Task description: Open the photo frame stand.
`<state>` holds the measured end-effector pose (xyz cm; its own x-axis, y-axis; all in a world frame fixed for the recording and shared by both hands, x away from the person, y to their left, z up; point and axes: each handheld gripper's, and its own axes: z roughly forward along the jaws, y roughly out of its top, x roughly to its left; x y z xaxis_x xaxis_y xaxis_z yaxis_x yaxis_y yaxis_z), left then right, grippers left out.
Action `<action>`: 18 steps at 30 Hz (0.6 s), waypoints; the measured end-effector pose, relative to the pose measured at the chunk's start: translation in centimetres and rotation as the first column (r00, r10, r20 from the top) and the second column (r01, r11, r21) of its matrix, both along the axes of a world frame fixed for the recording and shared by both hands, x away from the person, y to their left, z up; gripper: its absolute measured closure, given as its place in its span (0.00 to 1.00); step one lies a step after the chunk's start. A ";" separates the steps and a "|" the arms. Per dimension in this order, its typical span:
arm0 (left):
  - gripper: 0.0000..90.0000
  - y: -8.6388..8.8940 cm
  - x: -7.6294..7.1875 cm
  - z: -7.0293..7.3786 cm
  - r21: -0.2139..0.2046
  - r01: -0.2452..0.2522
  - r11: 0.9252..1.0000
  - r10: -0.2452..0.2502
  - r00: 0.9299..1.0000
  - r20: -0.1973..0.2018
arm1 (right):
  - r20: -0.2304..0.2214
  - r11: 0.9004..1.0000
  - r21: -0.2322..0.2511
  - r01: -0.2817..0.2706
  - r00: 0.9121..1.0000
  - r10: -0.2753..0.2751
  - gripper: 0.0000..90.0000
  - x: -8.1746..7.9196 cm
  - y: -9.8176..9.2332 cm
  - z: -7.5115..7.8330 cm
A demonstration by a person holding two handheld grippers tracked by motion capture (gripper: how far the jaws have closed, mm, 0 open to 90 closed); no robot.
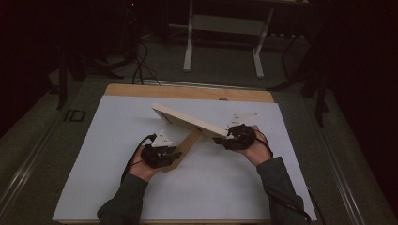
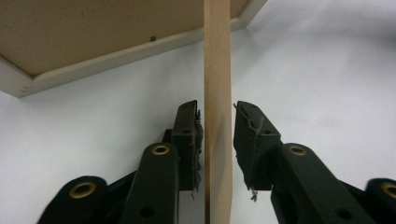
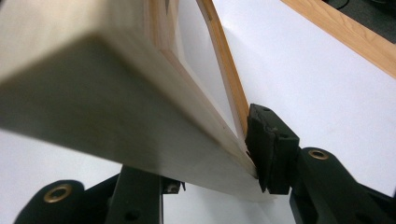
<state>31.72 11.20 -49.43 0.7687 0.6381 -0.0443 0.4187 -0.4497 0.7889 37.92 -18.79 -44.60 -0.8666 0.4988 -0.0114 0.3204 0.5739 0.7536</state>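
Black jaws of the left hand-held gripper (image 2: pixel 217 140) are standing either side of a thin wooden strut (image 2: pixel 217 93), the fold-out back leg of a picture frame (image 1: pixel 187 121); one pad is brushing the strut while the other is leaving a sliver of daylight, so the jaws are sitting narrow around it without really clamping. Across from it, the right hand-held gripper (image 3: pixel 205 172) is biting the frame's lower corner, with one pad (image 3: pixel 266 149) pressing against the moulding and the other jaw tucked under the wood, so it is carrying that end. From the high view, the frame is tilting above the middle of the white surface (image 1: pixel 117 187), its far end raised toward the back and its strut (image 1: pixel 184 150) slanting down toward the person's left hand (image 1: pixel 141 166). Judging by its look, the frame is going to behave as light and stiff, with smooth pale wood that is likely offering little friction to the pads. The front may be holding a glazed pane, though the pictures are not settling that, so it is probably fragile there, and squeezing is best kept to the solid moulding at the corners and edges. The strut looks thin and probably hinged, so it is likely swinging rather than bearing weight; it is better gripped lightly near its free end and only for guiding.
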 end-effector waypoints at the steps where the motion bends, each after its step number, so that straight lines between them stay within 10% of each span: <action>1: 0.76 0.0 0.0 0.0 -0.007 0.001 1.000 -0.001 1.000 0.002 | -0.002 1.000 0.001 0.000 1.000 0.000 0.65 0.0 0.0 0.0; 18: 0.72 0.1 -0.2 0.7 -0.032 0.007 0.999 -0.007 1.000 0.012 | -0.011 1.000 0.008 0.003 1.000 -0.003 0.62 0.0 -0.6 -0.1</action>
